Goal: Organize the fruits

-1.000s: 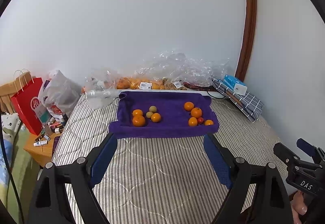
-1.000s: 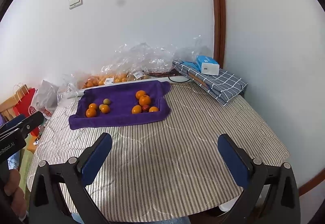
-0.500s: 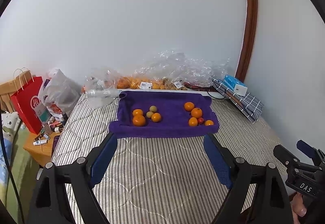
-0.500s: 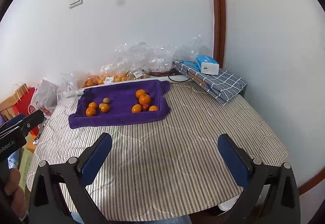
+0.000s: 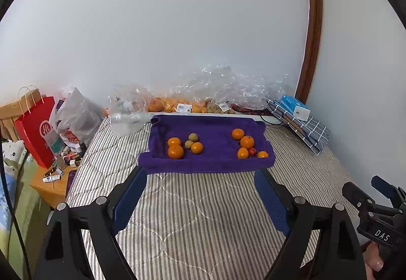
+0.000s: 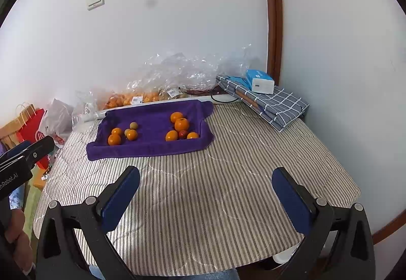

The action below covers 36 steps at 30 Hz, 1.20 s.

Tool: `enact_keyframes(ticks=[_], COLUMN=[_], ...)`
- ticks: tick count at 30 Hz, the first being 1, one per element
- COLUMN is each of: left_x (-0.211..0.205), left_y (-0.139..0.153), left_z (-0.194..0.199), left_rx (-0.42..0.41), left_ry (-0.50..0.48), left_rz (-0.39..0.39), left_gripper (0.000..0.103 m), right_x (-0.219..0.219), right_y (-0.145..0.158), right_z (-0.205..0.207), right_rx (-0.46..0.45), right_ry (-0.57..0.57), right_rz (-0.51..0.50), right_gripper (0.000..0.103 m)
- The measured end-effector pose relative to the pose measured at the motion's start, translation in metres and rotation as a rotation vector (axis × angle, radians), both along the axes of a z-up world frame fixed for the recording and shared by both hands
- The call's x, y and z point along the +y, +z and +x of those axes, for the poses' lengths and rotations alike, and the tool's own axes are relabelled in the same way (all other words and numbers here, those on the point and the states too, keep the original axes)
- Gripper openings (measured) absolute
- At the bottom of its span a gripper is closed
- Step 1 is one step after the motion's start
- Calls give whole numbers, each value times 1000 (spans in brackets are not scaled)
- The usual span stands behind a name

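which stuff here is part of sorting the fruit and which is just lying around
Part of the job:
- purple cloth-lined tray
- left cluster of three oranges and two small green fruits
- right cluster of four oranges and one small red fruit
- open left tool
- open right tool

Lying about:
- red paper shopping bag
- blue and white box
- checked folded cloth
- clear plastic bags of fruit

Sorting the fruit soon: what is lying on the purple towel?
On the purple towel: left, three oranges and two greenish fruits; right, four oranges and a small red fruit. Whatever lies beneath the towel is covered.
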<state>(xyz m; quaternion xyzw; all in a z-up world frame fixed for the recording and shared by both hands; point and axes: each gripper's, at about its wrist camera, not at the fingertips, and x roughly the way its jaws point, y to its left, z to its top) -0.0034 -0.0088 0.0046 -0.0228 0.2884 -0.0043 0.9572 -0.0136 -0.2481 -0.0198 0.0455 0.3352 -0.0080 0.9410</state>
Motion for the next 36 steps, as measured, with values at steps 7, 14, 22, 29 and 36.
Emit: enact_keyframes(ticks=[7,14,22,29,36], left_x=[1,1,1,1,0], left_y=[0,0,0,0,0], left_z=[0,0,1,1,2], left_rx=[1,2,2,1,-5], left_ry=[2,4,3,6,26], left_rz=[-3,-3,-1,-4,5], left_gripper=[86,86,86,86,89], right_x=[0,2,3,4,2], right_y=[-1,-2,-2,-2,0], right_z=[0,1,1,0,0], right_rx=[1,0,-1,-4,-10], right_ry=[1,2,3,7,17], right_rz=[1,1,2,4,8], right_gripper=[102,102,102,102,102])
